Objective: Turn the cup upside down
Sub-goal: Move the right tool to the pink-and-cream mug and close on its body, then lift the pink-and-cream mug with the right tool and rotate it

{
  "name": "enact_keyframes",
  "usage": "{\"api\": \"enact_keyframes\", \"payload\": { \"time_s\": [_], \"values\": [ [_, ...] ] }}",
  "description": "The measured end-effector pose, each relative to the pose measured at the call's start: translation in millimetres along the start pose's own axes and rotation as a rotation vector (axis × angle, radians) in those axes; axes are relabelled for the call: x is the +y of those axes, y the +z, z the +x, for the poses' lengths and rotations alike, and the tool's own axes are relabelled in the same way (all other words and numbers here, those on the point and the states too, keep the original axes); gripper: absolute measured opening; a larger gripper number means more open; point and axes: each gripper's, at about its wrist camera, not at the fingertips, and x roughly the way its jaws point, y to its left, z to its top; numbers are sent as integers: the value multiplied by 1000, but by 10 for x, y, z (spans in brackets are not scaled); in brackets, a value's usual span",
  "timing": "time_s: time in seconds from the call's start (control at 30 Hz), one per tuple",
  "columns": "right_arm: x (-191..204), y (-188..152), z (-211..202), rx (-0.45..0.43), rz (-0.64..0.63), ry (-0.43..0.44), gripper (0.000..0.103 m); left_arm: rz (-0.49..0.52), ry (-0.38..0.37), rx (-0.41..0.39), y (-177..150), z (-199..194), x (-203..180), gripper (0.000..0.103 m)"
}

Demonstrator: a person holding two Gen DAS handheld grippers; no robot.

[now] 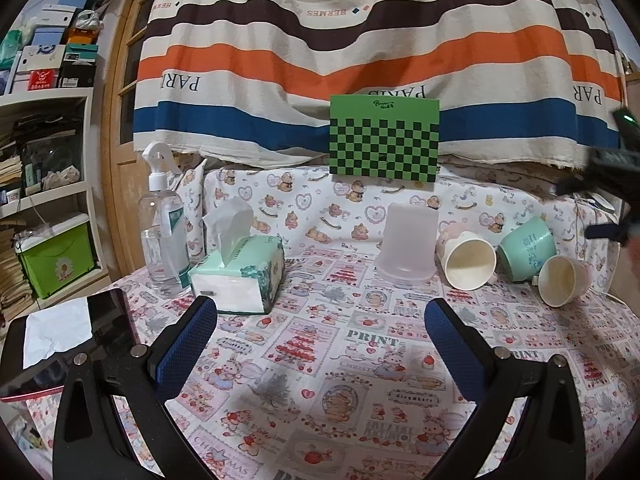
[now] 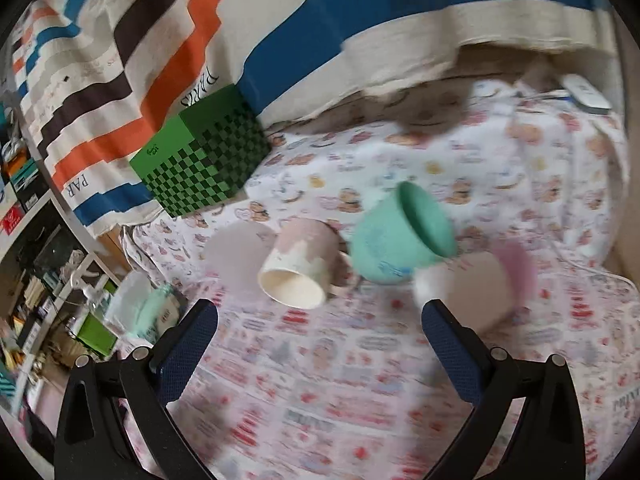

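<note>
Three cups lie on their sides on the patterned cloth: a pink-and-cream paper cup (image 1: 466,260) (image 2: 298,266), a mint green cup (image 1: 526,249) (image 2: 394,240), and a second pink-and-cream cup (image 1: 562,281) (image 2: 478,284). A translucent plastic cup (image 1: 407,240) stands upside down left of them. My left gripper (image 1: 320,344) is open and empty, well short of the cups. My right gripper (image 2: 320,344) is open and empty, tilted, close in front of the lying cups; its view is blurred. It shows dark at the right edge of the left wrist view (image 1: 608,184).
A tissue pack (image 1: 240,276) and a clear spray bottle (image 1: 164,220) stand at the left. A green checkered box (image 1: 384,140) (image 2: 204,160) leans against the striped cloth behind. A dark tablet with white paper (image 1: 56,336) lies at the near left. Shelves stand further left.
</note>
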Motion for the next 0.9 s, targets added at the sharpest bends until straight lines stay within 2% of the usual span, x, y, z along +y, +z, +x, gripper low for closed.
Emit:
{"api": "enact_keyframes", "payload": {
  "time_s": [0.17, 0.23, 0.33, 0.43, 0.53, 0.6, 0.7, 0.77, 0.83, 0.9],
  "values": [
    [245, 241, 587, 127, 49, 72, 103, -6, 4, 3, 9, 12, 19, 103],
    [285, 284, 842, 146, 63, 56, 103, -6, 2, 2, 10, 11, 18, 103],
    [306, 310, 1283, 226, 86, 54, 100, -2, -14, 20, 13, 40, 14, 103],
    [319, 327, 1642, 259, 96, -8, 99, -8, -4, 35, 20, 77, 18, 103],
    [313, 366, 1893, 290, 104, -33, 97, -4, -6, 23, 18, 52, 6, 103],
    [276, 381, 2066, 322, 129, -49, 90, 5, -7, 15, 18, 37, -9, 103],
    [290, 345, 2226, 362, 147, -96, 89, 12, -9, 11, 23, 35, -25, 103],
    [358, 270, 2385, 438, 109, -86, 88, 10, -9, 13, 22, 37, -23, 103],
    [309, 206, 2461, 471, 179, -42, 88, 7, -9, 13, 21, 33, -20, 103],
    [263, 186, 2413, 474, 231, -71, 87, 4, -8, 11, 21, 32, -15, 103]
  ]
}}
